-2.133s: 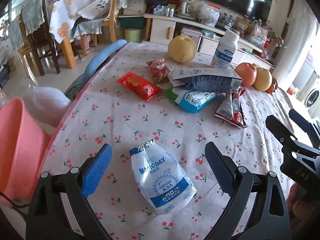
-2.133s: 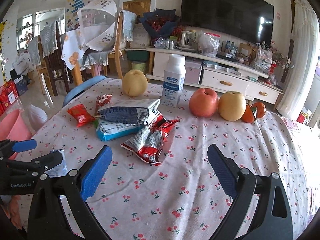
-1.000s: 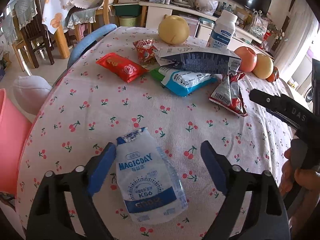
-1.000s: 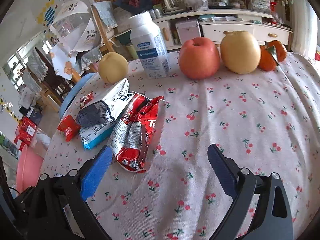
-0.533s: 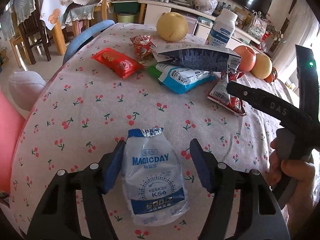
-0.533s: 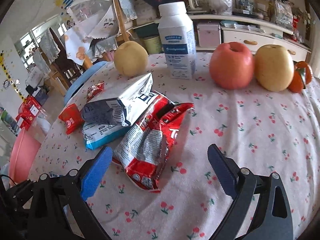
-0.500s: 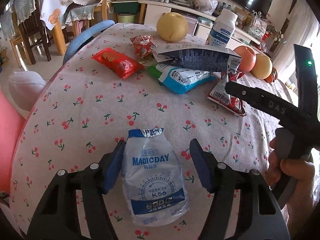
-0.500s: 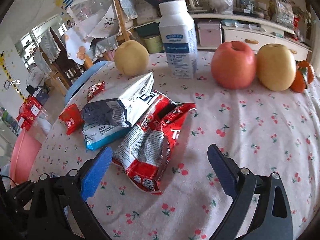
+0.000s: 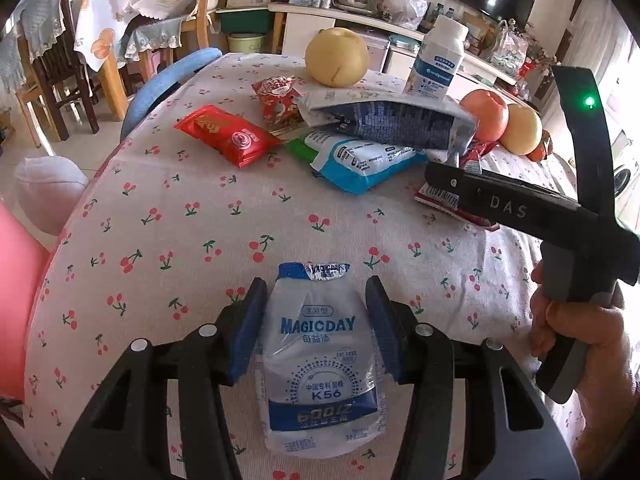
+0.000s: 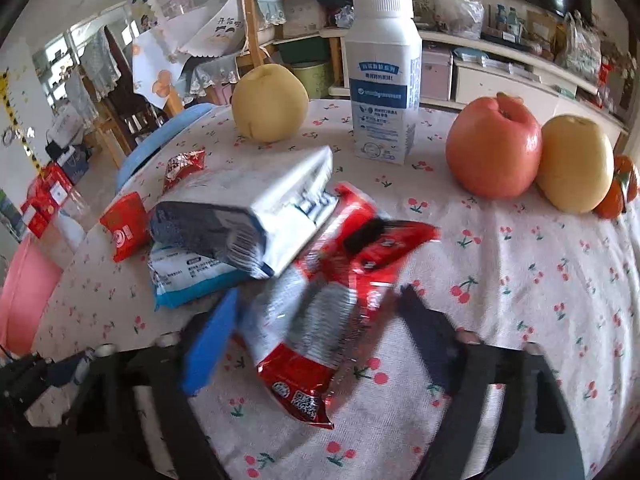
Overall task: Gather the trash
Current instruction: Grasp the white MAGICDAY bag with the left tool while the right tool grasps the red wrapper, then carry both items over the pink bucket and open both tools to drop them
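Note:
A white and blue MAGICDAY pouch point(image 9: 320, 360) lies flat on the cherry-print tablecloth point(image 9: 180, 248). My left gripper point(image 9: 315, 304) is closing on it, both blue pads pressing its sides. In the right wrist view, a red and silver snack bag point(image 10: 320, 320) lies between the fingers of my right gripper point(image 10: 320, 304). Its jaws are closing around the bag with small gaps still showing, and the picture is blurred. More wrappers are heaped behind: a white and dark bag point(image 10: 248, 220), a blue and white pack point(image 10: 192, 276), a red packet point(image 9: 224, 136) and a small red wrapper point(image 9: 276, 100).
A white bottle point(image 10: 384, 80), a yellow pear point(image 10: 270, 104), a red apple point(image 10: 494, 148), a second pear point(image 10: 574, 164) and an orange fruit point(image 10: 618, 192) stand at the back. A pink tub point(image 9: 16, 304) sits off the table's left edge. A hand point(image 9: 576, 336) holds the right gripper's handle.
The left jaws have closed in from wide apart onto the pouch's sides. The right gripper has moved up to the red snack bag and its jaws have started to narrow around it.

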Action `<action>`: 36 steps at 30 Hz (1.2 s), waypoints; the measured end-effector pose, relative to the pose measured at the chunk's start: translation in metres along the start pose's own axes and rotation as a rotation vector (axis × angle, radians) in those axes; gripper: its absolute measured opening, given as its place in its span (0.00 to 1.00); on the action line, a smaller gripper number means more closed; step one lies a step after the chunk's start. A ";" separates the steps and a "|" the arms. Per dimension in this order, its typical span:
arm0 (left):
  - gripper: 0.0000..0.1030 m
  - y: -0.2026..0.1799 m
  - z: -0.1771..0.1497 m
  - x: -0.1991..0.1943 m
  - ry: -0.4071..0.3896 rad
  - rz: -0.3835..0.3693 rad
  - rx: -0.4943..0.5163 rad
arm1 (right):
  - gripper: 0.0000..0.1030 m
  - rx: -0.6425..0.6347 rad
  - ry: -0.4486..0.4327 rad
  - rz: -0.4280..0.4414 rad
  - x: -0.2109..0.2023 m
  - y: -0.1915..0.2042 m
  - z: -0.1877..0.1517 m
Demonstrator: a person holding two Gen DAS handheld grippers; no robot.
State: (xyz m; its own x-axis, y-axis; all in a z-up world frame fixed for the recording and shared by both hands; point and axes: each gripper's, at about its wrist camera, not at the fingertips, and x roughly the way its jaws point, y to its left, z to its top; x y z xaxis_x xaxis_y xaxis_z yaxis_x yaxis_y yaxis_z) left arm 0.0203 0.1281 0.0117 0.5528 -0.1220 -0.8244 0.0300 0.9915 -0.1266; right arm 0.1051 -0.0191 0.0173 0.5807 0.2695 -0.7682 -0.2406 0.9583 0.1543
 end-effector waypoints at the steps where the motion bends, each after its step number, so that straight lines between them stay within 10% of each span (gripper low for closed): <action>1: 0.51 0.001 0.000 0.000 0.000 -0.004 -0.001 | 0.72 -0.001 0.000 0.006 0.000 -0.003 0.000; 36: 0.50 0.045 0.008 -0.049 -0.150 -0.168 -0.095 | 0.42 0.017 -0.079 -0.010 -0.058 0.027 -0.057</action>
State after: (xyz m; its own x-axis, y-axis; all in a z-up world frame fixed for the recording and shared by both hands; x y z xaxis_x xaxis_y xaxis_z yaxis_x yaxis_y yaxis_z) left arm 0.0008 0.1794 0.0507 0.6647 -0.2698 -0.6967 0.0573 0.9482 -0.3125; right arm 0.0204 -0.0143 0.0309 0.6427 0.2663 -0.7184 -0.2220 0.9621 0.1580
